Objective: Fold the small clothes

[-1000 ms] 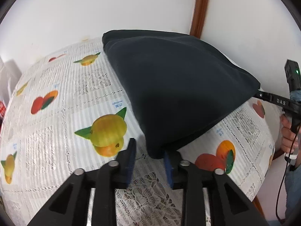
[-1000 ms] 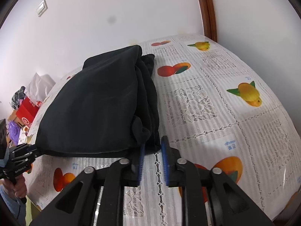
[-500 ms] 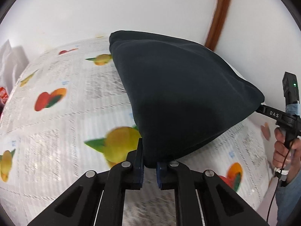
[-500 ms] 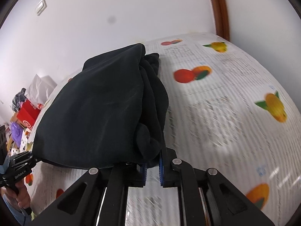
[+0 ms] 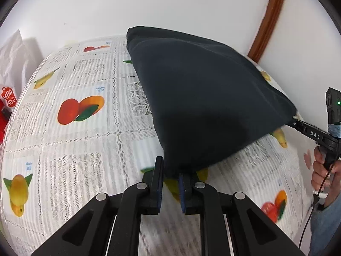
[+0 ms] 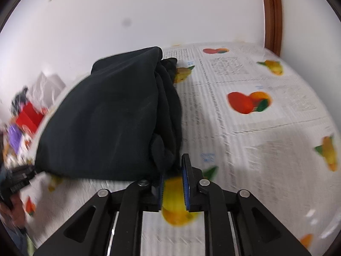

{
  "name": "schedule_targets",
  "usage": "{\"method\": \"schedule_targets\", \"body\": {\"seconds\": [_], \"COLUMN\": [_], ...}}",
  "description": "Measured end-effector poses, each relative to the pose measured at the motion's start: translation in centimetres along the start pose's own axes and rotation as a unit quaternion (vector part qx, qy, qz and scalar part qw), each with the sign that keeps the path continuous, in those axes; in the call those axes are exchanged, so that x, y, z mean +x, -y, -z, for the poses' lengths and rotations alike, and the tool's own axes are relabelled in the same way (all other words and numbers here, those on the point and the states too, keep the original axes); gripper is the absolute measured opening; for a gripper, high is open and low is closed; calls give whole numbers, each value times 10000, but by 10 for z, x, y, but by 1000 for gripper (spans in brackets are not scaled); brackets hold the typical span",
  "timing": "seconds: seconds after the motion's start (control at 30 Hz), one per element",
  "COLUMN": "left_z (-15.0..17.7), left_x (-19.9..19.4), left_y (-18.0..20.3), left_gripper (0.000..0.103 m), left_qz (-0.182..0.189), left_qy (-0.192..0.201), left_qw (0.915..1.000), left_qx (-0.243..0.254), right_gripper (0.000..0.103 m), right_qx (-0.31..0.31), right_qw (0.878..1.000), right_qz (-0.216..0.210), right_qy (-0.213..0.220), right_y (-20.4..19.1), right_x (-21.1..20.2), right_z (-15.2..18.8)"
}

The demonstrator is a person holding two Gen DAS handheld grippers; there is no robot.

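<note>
A dark navy garment (image 5: 204, 98) hangs lifted above the table, stretched between both grippers. My left gripper (image 5: 170, 170) is shut on its near corner, cloth pinched between the blue pads. In the right wrist view the same garment (image 6: 110, 123) bunches into folds at the right gripper (image 6: 173, 170), which grips its bunched corner. The right gripper also shows at the right edge of the left wrist view (image 5: 298, 125), holding the other corner. The left gripper shows at the left edge of the right wrist view (image 6: 19, 175).
The table carries a white lace cloth with printed fruit (image 5: 81, 111), also in the right wrist view (image 6: 249, 102). White walls and a brown door frame (image 5: 268, 19) stand behind. A red bag (image 5: 6, 104) and white bags sit off the table's left side.
Both grippers closed on the garment's corners and lifted them off the table. They have since carried the garment forward over the cloth, with motion blur in the right wrist view.
</note>
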State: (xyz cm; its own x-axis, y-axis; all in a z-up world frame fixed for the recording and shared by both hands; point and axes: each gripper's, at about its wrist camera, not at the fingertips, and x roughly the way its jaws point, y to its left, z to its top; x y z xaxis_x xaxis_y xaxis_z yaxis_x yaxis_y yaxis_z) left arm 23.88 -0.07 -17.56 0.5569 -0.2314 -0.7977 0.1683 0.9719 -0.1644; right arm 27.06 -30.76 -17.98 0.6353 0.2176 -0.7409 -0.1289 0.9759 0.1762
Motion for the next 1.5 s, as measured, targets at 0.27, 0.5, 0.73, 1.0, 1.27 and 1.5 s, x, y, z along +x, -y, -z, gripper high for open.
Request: {"method": "schedule_targets", "body": {"seconds": [0.27, 0.5, 0.73, 1.0, 1.27, 1.5], "left_z": [5, -27, -29, -35, -27, -55], "left_x": [-35, -16, 2, 1, 11, -3], "left_y": [-11, -21, -20, -16, -10, -15], "left_gripper": [25, 37, 39, 39, 41, 45], "left_qz": [181, 273, 321, 292, 259, 55], "left_qy": [379, 444, 354, 471, 206, 492], "left_qw": [9991, 9982, 9986, 9983, 9995, 9988], "left_qx": [-52, -297, -226, -190, 6, 35], "right_gripper": [47, 41, 6, 11, 21, 44], "right_qx": [-265, 297, 929, 740, -107, -543], "right_qw": [9956, 9972, 9834, 9939, 9990, 9979], "right_qz": [-505, -420, -1229, -548, 167, 282], "right_qy": [740, 542, 954, 616, 388, 204], "right_y": [-6, -15, 12, 3, -16, -36], "right_x": [-59, 13, 23, 31, 5, 32], "right_z": [-18, -55, -52, -43, -51, -116]}}
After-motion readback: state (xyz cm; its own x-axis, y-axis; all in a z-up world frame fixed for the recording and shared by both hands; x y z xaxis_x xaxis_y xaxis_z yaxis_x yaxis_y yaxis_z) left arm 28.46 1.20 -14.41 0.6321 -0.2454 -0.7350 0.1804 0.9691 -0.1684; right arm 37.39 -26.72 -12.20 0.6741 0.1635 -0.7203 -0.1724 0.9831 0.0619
